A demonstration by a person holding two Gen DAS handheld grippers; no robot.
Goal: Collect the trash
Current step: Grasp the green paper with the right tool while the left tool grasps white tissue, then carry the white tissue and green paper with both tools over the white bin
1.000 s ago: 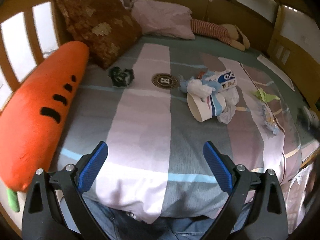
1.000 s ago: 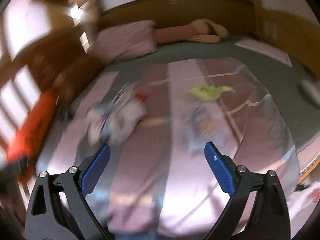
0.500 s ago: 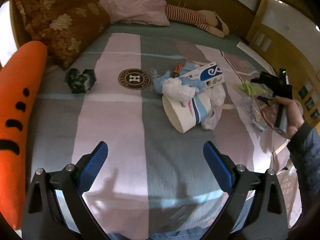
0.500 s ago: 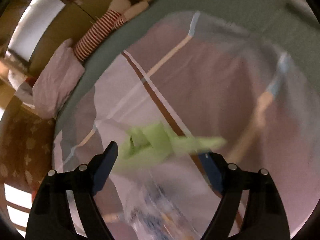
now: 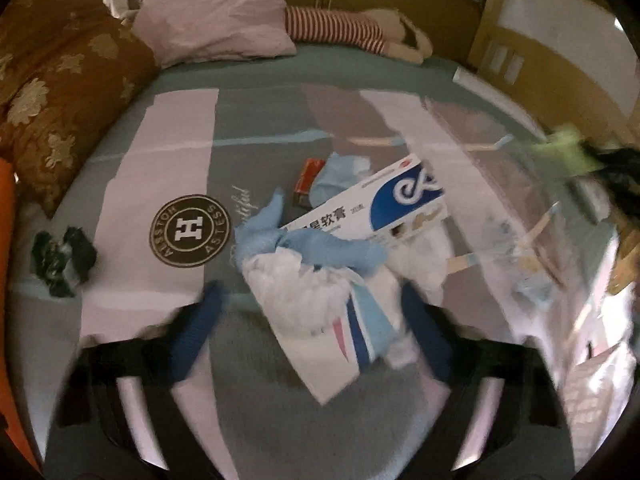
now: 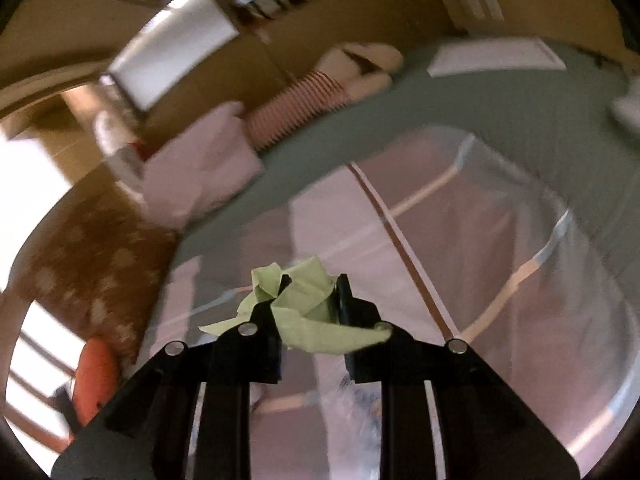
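In the left wrist view a trash pile lies on the striped bed: a white paper cup [image 5: 332, 344] with white tissue [image 5: 296, 284], a blue cloth [image 5: 316, 244], a blue-and-white box [image 5: 384, 204] and a small red packet [image 5: 310, 174]. My left gripper [image 5: 312, 332] is open, its blue pads on either side of the cup. A dark crumpled wrapper [image 5: 60, 260] lies at left. My right gripper [image 6: 306, 304] is shut on a crumpled green paper [image 6: 304, 308], held above the bed; the paper also shows in the left wrist view [image 5: 568, 152].
A clear plastic sheet [image 5: 520, 208] with small scraps covers the bed's right side. A brown floral cushion [image 5: 60, 96], a pink pillow [image 5: 216, 28] and a striped plush toy [image 5: 352, 32] lie at the head. An orange plush [image 6: 94, 380] lies at left.
My left gripper moved forward until its pads flank the cup. My right gripper closed on the green paper and lifted it off the bed.
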